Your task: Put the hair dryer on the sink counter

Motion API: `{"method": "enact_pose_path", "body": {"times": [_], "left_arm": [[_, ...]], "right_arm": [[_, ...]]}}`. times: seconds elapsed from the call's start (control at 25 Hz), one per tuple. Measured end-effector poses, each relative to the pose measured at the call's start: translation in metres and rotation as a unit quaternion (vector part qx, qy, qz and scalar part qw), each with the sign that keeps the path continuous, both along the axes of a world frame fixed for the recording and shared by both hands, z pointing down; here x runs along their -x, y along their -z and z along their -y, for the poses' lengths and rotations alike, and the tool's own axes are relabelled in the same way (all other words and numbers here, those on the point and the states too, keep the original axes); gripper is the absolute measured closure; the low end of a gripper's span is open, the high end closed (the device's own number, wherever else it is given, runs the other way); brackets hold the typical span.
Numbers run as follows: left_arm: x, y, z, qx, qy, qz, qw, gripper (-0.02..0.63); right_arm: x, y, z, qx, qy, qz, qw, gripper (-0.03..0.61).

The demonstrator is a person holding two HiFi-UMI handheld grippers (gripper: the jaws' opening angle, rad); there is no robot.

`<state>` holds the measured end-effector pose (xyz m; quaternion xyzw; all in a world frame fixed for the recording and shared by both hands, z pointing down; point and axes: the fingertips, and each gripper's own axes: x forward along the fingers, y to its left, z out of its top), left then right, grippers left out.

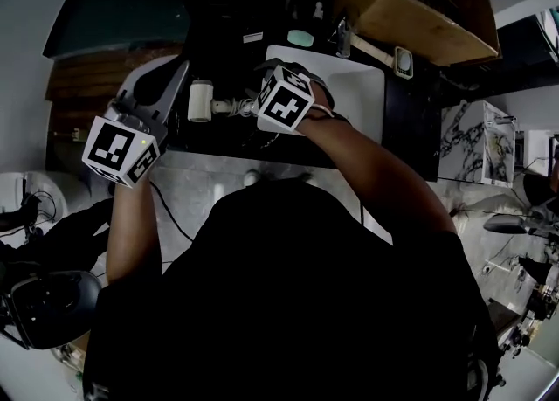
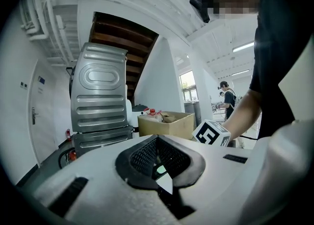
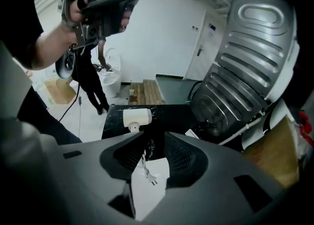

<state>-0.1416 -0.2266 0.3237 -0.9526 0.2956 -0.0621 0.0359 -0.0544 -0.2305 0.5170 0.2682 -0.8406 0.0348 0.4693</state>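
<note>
On the dark worktop (image 3: 113,121), just beside the white sink (image 1: 358,93), I see the white hair dryer (image 1: 201,100) lying with its cord (image 3: 143,160) trailing towards the basin and the plug (image 3: 151,179) showing against the white of the sink. Above it my right gripper (image 3: 149,155) points steeply down with its fingers partly apart; cord and plug show in the gap, but neither pad presses on them. Off to the left, my left gripper (image 2: 158,165) is held roughly level, its fingers drawn together on nothing.
</note>
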Motion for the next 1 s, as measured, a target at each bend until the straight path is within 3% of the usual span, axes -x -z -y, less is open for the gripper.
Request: {"method": "enact_pose_path", "body": {"times": [0.32, 0.56, 1.0], "left_arm": [[-0.030, 0.015, -0.010, -0.014, -0.026, 0.004, 0.9996, 0.598], [-0.045, 0.014, -0.020, -0.011, -0.032, 0.005, 0.9994, 0.598], [-0.086, 0.015, -0.038, -0.003, -0.047, 0.023, 0.9986, 0.598]], "right_arm": [[-0.066, 0.056, 0.001, -0.068, -0.100, 0.068, 0.990, 0.506], [-0.123, 0.082, -0.002, -0.101, -0.187, 0.136, 0.968, 0.541], [-0.213, 0.107, -0.032, -0.116, -0.270, 0.209, 0.933, 0.563]]}}
